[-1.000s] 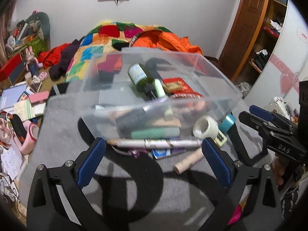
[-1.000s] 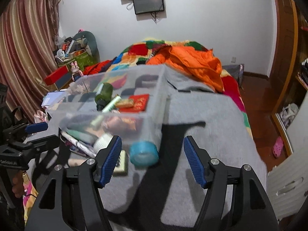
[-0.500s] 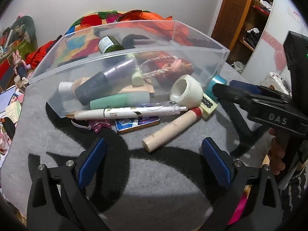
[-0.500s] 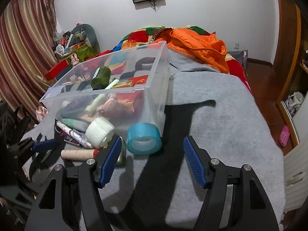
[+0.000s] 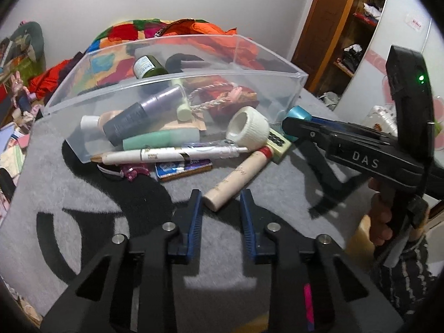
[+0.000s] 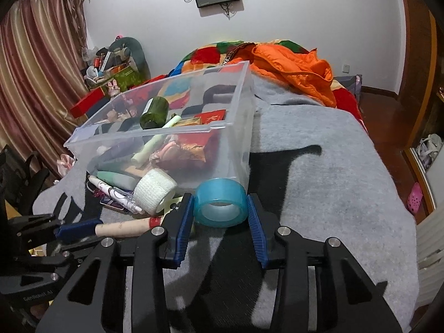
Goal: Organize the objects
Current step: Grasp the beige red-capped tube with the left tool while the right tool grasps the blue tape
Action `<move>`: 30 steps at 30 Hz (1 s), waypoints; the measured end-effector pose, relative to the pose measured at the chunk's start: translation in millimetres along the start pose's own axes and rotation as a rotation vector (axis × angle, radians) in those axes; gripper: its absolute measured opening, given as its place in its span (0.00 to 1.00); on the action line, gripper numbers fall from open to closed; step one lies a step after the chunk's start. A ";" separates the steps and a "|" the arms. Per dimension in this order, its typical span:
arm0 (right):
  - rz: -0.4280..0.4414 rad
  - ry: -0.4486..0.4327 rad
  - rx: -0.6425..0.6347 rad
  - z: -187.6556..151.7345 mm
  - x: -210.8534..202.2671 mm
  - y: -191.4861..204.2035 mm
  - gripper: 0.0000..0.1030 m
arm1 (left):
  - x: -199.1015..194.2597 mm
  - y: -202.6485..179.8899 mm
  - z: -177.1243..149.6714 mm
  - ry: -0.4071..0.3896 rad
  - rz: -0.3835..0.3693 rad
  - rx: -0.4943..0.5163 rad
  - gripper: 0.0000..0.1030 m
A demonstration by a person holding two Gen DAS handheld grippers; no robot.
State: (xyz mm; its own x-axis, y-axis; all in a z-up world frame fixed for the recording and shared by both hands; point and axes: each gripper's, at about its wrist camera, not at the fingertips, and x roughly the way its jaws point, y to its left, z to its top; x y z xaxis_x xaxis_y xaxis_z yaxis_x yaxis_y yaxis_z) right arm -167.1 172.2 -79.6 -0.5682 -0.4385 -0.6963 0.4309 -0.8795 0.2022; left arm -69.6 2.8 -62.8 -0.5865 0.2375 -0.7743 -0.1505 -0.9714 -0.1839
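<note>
A clear plastic bin [image 5: 177, 79] full of bottles and tubes stands on the grey blanket. In front of it lie a beige tube with a red band [image 5: 241, 170], a white pen [image 5: 172, 154], a white gauze roll [image 5: 247, 127] and a blue tape roll [image 6: 220, 201]. My left gripper [image 5: 220, 193] is closing around the tube's near end. A strip of blanket still shows between the tube and the right pad. My right gripper [image 6: 219, 195] is closing too, and its pads sit flush against both sides of the blue tape roll.
A small blue packet [image 5: 183, 168], a pink hair tie [image 5: 130, 172] and a pale block [image 5: 279, 143] lie by the bin's front wall. A bare hand [image 5: 381, 216] holds the right gripper's handle. An orange jacket [image 6: 294, 66] lies behind the bin.
The left gripper has come lower and nearer, and its wide jaws have narrowed around the tube's end. The right jaws have closed in against the blue tape roll.
</note>
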 end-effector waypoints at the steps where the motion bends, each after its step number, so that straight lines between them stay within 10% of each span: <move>1: 0.002 -0.002 0.005 -0.1 -1.5 -1.9 0.34 | -1.4 0.5 -0.1 0.001 0.000 -0.002 0.27; 14: 0.012 -0.013 0.001 -7.6 -18.9 -4.2 0.34 | 15.1 -0.2 24.6 0.038 -0.045 0.054 0.49; 23: 0.020 -0.011 0.008 -12.7 -22.1 -6.5 0.34 | 11.4 -7.7 4.2 0.026 -0.023 0.076 0.16; 30: 0.033 -0.017 0.013 -16.4 -25.6 -6.2 0.34 | -8.9 -4.0 -15.8 0.056 -0.020 0.073 0.14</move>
State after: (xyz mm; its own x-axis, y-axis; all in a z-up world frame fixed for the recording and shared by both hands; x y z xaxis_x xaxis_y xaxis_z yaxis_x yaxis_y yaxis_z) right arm -143.7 191.9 -74.4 -0.5656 -0.4707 -0.6772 0.4410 -0.8665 0.2339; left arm -51.3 4.5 -64.8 -0.5379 0.2536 -0.8040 -0.2201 -0.9629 -0.1564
